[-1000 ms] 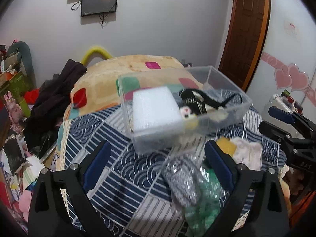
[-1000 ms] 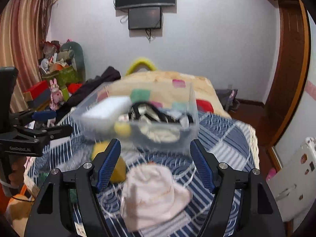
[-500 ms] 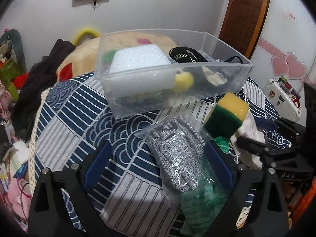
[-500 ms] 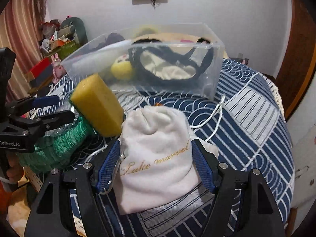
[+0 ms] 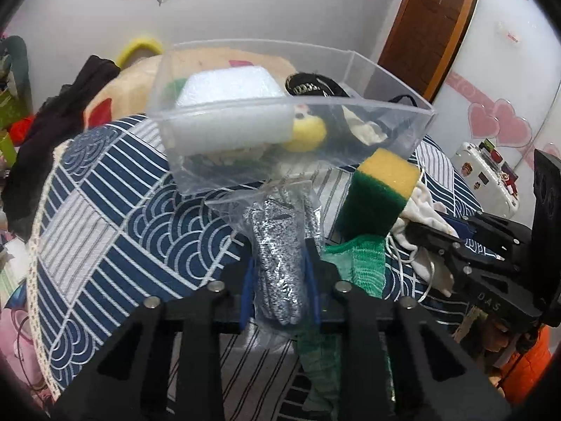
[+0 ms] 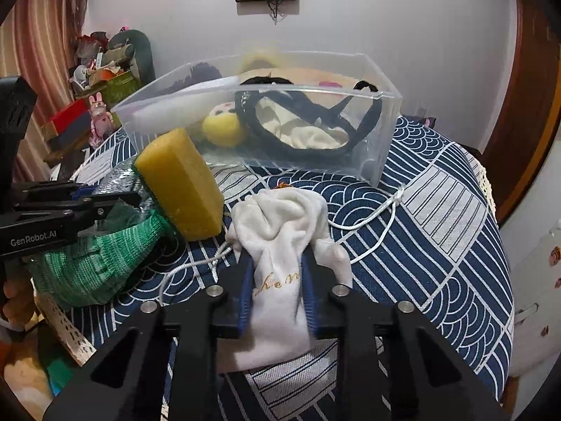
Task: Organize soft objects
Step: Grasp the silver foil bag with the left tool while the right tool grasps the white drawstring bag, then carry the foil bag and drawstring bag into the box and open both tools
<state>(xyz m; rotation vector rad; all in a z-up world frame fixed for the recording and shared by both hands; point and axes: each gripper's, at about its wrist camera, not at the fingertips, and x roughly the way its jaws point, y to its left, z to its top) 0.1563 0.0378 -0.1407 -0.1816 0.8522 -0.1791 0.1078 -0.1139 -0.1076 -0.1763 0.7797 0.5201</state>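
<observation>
Both claws clamped just in front of the bin (image 5: 291, 112): left gripper (image 5: 280, 280) on bagged gloves (image 5: 280, 245) (light, slippery film), right gripper (image 6: 277, 291) on pouch (image 6: 280, 231) (limp, light); pinch mid-body, cord (image 6: 371, 217) may snag.

1. A bed covered with a navy-and-white quilt of wave and stripe patches (image 6: 438, 231) carries everything.
2. A clear rectangular plastic bin (image 6: 382, 133) sits on the quilt towards its far end.
3. Nearer lie a yellow-and-green sponge block (image 6: 182, 186), tilted on a green mesh cloth (image 6: 94, 266), and a clear bag of silvery-grey gloves (image 5: 277, 245).
4. Just right of the sponge rests a white velvet drawstring pouch with gold lettering (image 6: 280, 217), its cord trailing over the quilt.
</observation>
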